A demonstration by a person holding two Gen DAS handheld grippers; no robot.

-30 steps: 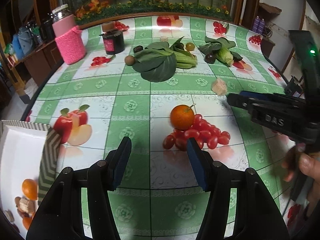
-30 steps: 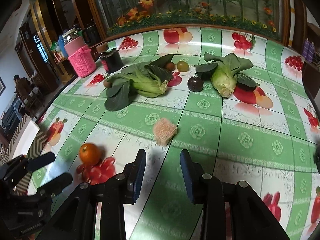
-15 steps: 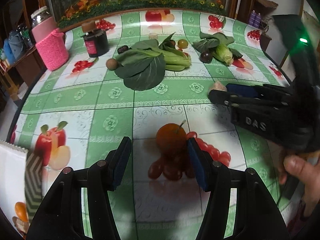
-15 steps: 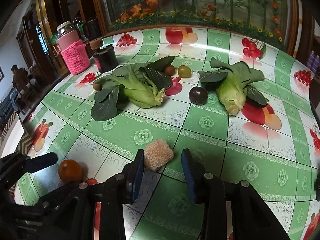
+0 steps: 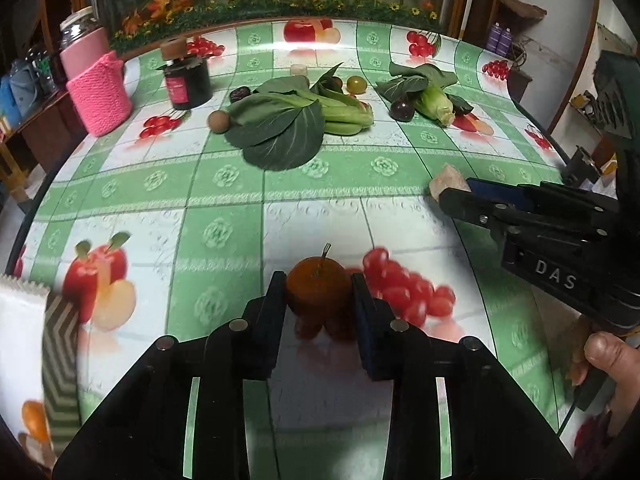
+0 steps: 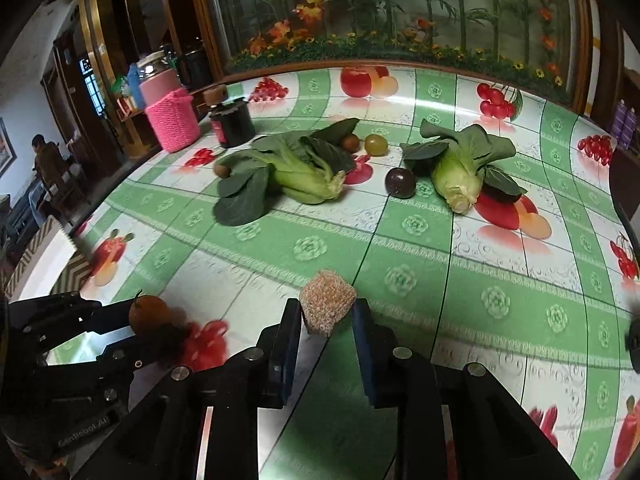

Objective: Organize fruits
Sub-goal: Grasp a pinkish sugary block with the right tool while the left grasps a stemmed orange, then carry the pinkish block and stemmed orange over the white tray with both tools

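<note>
My left gripper (image 5: 318,292) has its two fingers closed against the sides of a small orange with a stem (image 5: 317,289), which rests on the fruit-print tablecloth (image 5: 224,184); the orange also shows in the right wrist view (image 6: 150,315). My right gripper (image 6: 327,316) has its fingers pressed on both sides of a pale sugary cube (image 6: 327,307); the cube also shows in the left wrist view (image 5: 445,179). A white tray with a chevron rim (image 5: 60,344) holding small oranges (image 5: 34,420) sits at the near left.
Two bok choy heads (image 6: 296,172) (image 6: 460,168), a dark plum (image 6: 400,183), a green fruit (image 6: 376,145), a brown round fruit (image 5: 219,121), a dark jar (image 5: 186,80) and a pink knitted container (image 5: 98,92) lie farther back. The right gripper body (image 5: 560,240) is close beside the left.
Both grippers moved forward and closed: the left now clamps the orange, the right now clamps the sugary cube, which earlier lay ahead of the open fingers.
</note>
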